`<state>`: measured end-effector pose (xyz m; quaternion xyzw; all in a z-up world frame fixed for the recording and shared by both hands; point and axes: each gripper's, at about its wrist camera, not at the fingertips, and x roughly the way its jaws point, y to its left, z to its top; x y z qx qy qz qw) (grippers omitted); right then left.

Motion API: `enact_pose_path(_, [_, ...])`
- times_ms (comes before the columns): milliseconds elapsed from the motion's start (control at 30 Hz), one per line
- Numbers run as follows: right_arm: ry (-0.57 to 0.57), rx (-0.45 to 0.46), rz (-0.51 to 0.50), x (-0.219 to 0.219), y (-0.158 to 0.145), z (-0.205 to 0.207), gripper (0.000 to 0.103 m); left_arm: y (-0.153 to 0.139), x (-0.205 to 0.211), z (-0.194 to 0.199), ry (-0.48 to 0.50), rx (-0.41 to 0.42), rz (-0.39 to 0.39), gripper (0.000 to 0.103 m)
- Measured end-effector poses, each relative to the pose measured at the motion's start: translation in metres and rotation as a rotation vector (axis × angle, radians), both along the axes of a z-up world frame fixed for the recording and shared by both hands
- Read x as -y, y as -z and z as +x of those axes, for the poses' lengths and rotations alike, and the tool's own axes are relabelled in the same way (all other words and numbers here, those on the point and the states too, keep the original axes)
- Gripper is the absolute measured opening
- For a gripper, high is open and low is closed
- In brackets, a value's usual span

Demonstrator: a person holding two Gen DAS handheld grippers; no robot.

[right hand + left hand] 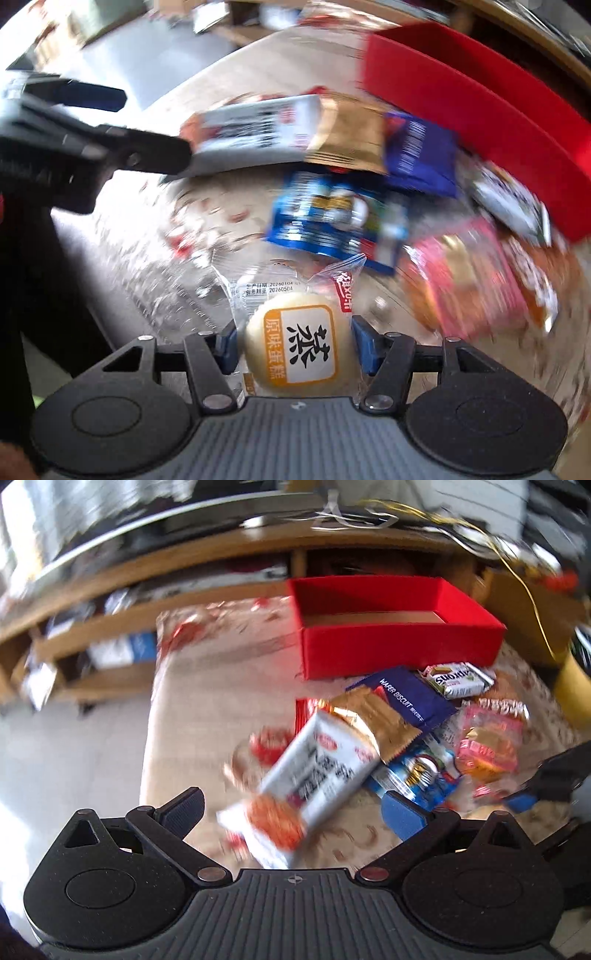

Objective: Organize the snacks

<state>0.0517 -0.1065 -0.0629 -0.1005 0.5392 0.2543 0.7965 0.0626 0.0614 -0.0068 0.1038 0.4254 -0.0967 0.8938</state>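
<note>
The right gripper (295, 349) pinches the wrapped steamed cake (291, 343) across its middle, near the snack pile — soft, light, easily squashed. The left gripper (291, 810) gapes wide, empty — red box (399, 646) waits beyond.

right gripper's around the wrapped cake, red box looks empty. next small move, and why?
Probably lift the wrapped cake and carry it toward the red box. The right gripper has its pads against both sides of the cake, and the box stands open just beyond the snack pile.
</note>
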Motion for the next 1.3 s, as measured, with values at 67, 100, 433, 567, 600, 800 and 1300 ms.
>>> enact_pose_path(67, [0.044, 0.005, 0.023, 0.008, 0.0, 0.003, 0.059, 0.005, 0.002, 0.014, 0.06, -0.007, 0.022, 0.102])
enact_pose_path(100, [0.064, 0.007, 0.024, 0.007, -0.003, 0.008, 0.059, 0.009, 0.004, 0.021, 0.089, -0.022, 0.031, 0.101])
enact_pose_path(433, [0.089, 0.02, 0.056, 0.017, -0.004, 0.016, 0.062, 0.047, 0.024, 0.045, 0.243, -0.133, 0.13, 0.1])
enact_pose_path(567, [0.099, 0.008, 0.081, 0.016, -0.002, 0.016, 0.069, 0.056, 0.014, 0.052, 0.216, -0.177, 0.125, 0.1])
enact_pose_path(600, [0.094, 0.004, 0.09, 0.016, -0.001, 0.017, 0.074, 0.057, 0.011, 0.053, 0.208, -0.186, 0.112, 0.102])
enact_pose_path(800, [0.037, -0.022, 0.127, 0.008, 0.004, 0.017, 0.103, 0.06, -0.001, 0.064, 0.166, -0.239, 0.045, 0.103])
enact_pose_path(1300, [0.132, 0.0, 0.105, 0.027, -0.005, 0.018, 0.059, 0.051, 0.017, 0.044, 0.203, -0.207, 0.02, 0.064])
